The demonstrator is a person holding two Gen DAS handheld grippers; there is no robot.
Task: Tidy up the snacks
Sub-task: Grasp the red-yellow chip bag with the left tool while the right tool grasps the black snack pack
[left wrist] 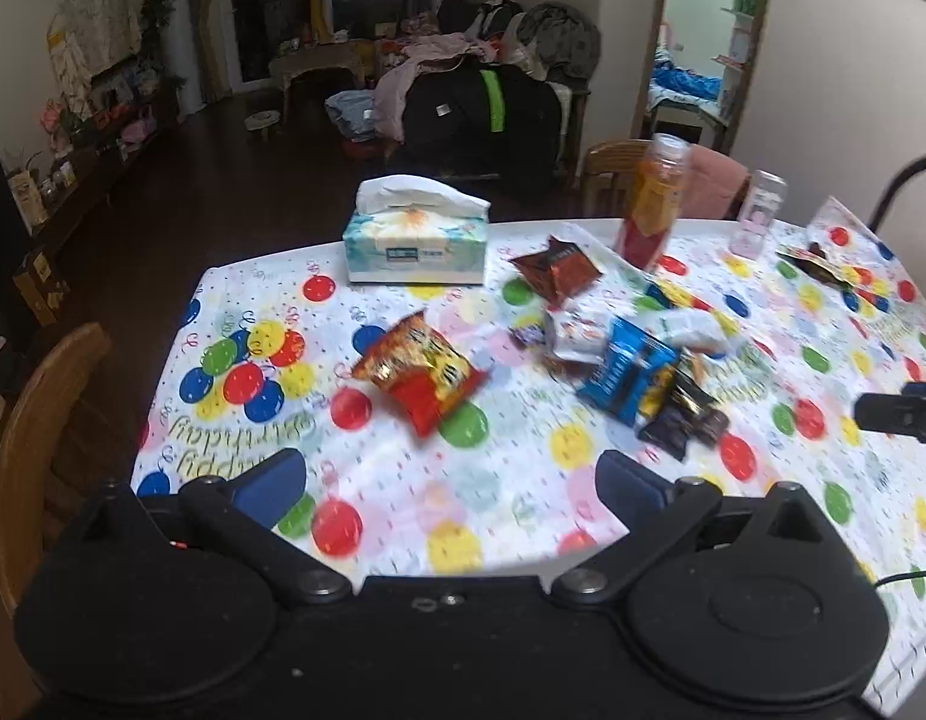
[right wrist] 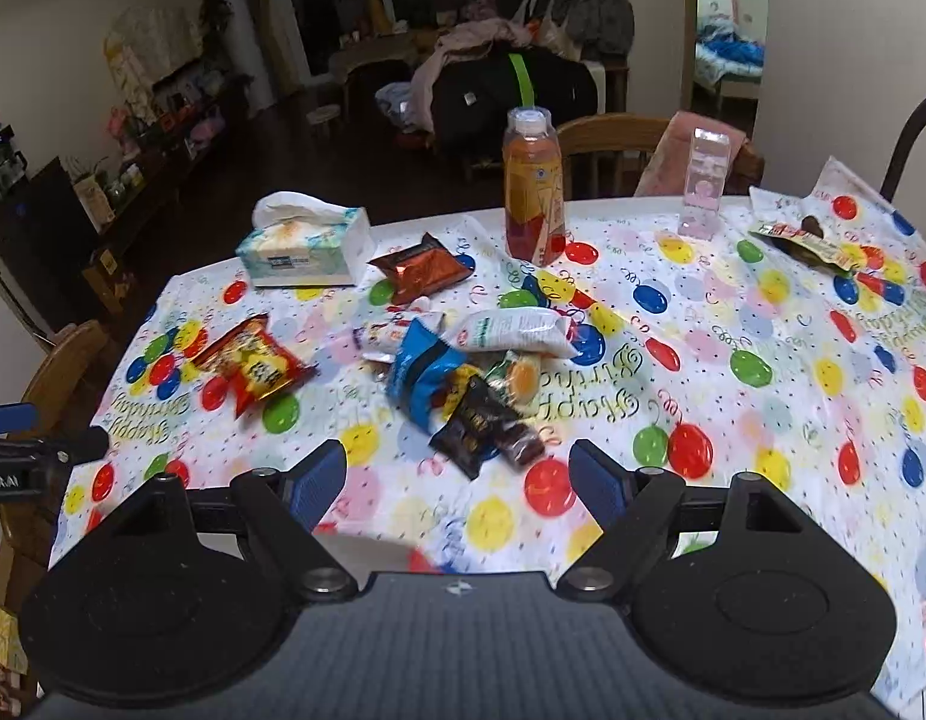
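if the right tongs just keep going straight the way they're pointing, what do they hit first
Probably the black snack packet, at the near end of the snack pile, just ahead of the open right tongs. Depth is hard to judge here.

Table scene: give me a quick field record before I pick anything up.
surface: table with balloon-print cloth
left gripper: open, empty
right gripper: open, empty
snack pile: blue packet overlapping dark packet and white packet
apart from pile: red-yellow snack bag, brown-red packet
non-snacks: tissue box, upright drink bottle

One tissue box (right wrist: 303, 255), one bottle (right wrist: 533, 186), two chairs (right wrist: 607, 144), several snack packets (right wrist: 255, 363).
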